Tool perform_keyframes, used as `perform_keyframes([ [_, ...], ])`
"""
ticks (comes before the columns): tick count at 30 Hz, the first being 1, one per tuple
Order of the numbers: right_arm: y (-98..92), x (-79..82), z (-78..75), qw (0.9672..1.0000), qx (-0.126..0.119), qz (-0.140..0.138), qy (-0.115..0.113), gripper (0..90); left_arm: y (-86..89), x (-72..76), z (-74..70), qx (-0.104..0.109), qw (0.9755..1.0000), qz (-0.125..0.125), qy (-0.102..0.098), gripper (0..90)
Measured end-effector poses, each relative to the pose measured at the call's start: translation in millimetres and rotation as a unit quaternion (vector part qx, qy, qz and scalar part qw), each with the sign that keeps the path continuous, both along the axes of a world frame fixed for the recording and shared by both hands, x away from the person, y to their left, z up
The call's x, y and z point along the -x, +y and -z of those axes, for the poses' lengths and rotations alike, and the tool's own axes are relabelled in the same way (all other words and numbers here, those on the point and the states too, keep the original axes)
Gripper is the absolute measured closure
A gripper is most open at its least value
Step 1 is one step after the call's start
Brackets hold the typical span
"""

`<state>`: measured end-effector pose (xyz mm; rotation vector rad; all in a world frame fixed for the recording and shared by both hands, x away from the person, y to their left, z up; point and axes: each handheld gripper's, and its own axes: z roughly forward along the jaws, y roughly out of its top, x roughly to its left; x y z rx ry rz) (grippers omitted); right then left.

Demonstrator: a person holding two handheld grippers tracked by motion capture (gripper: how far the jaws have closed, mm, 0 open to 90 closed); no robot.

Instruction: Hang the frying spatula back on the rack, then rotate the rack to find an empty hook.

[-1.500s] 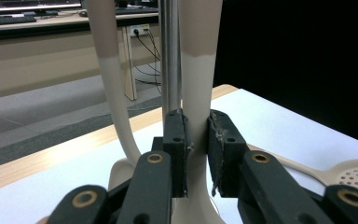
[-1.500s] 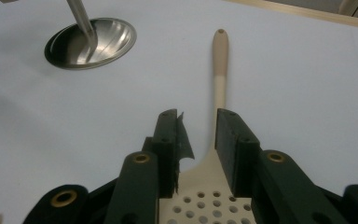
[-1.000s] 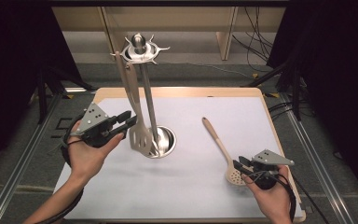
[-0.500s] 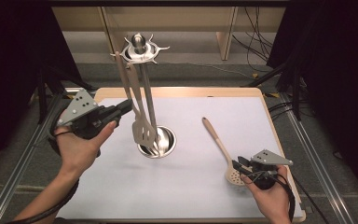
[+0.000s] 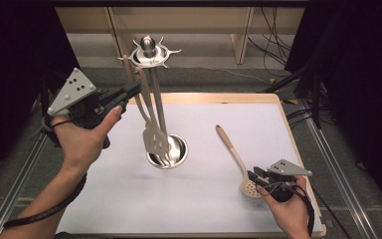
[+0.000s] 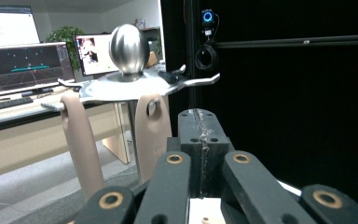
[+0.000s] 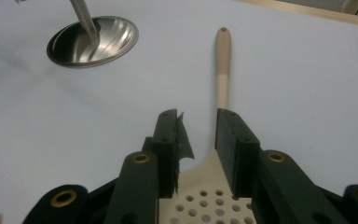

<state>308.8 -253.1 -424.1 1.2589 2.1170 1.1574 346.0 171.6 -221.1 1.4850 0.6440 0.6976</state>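
A steel utensil stand (image 5: 149,52) rises from a round base (image 5: 176,152) at the table's middle. Utensils with beige handles (image 6: 77,140) hang from its top disc, among them a steel slotted spatula (image 5: 154,139). My left gripper (image 5: 132,89) is held high, just left of those handles; its jaws (image 6: 200,130) are shut with nothing between them. A beige slotted spoon (image 5: 231,152) lies on the white mat at the right. My right gripper (image 5: 257,177) stands open, straddling the spoon's neck (image 7: 223,70) near the bowl, and its pads (image 7: 228,140) do not squeeze it.
The white mat (image 5: 129,199) covers a wooden board whose edge (image 5: 298,149) runs along the right. Metal rails (image 5: 10,199) flank the table, and black curtains and cables lie behind it. Monitors (image 6: 28,60) stand beyond the stand in the left gripper view.
My left gripper has risen from beside the spatula's blade to the height of the hanging handles, and its jaws have closed. The right gripper and the spoon have stayed put.
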Motion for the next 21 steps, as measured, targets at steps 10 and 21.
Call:
perform_keyframes([
  [10, 2.8, -2.4, -0.2, 0.9999, -0.003, 0.007, 0.011, 70.3, 3.7, -4.3, -3.7, 0.008, 1.0000, -0.004, -0.002, 89.6],
  [21, 1.5, 0.1, -1.9, 0.9998, -0.009, 0.009, 0.013, 70.3, 3.3, -1.5, -7.1, 0.014, 0.9997, -0.015, -0.014, 89.5],
])
